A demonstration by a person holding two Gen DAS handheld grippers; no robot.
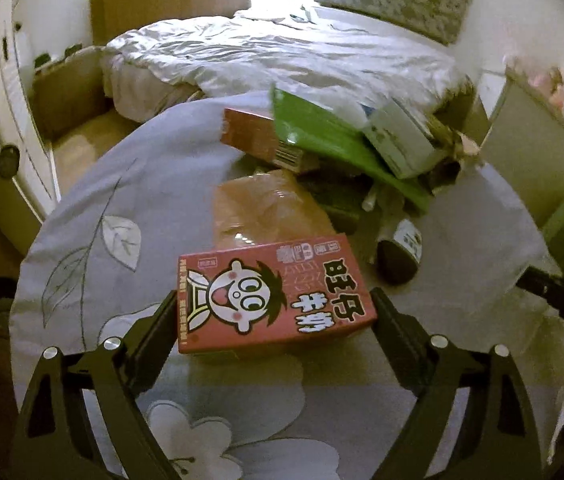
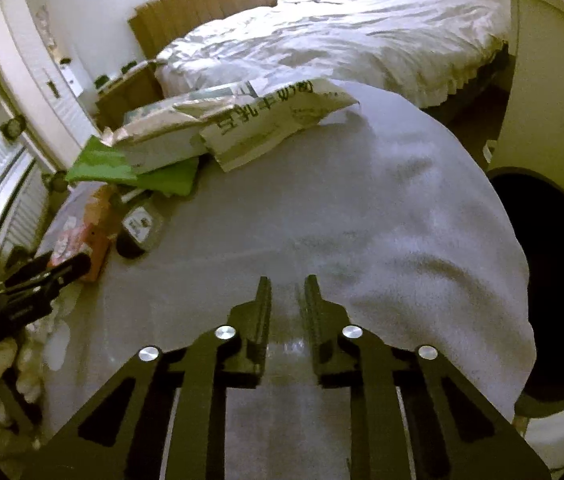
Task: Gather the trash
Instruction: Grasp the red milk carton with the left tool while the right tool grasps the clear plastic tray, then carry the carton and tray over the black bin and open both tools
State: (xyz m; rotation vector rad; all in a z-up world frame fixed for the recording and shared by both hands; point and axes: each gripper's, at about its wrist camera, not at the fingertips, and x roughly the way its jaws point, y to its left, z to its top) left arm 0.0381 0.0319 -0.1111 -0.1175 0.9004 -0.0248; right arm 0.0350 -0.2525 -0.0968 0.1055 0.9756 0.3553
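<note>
as left gripper (image 1: 276, 304) brackets red carton (image 1: 274, 294), right gripper (image 2: 287, 286) idle

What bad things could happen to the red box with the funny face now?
The left tool has its fingers on either side of the red box, gripping only the short ends, so the box might twist or slip out when lifted. Squeezing harder could crush the carton. A dark bottle lies close beside it on the floral cloth; a swing toward that side might knock it rolling.
</note>
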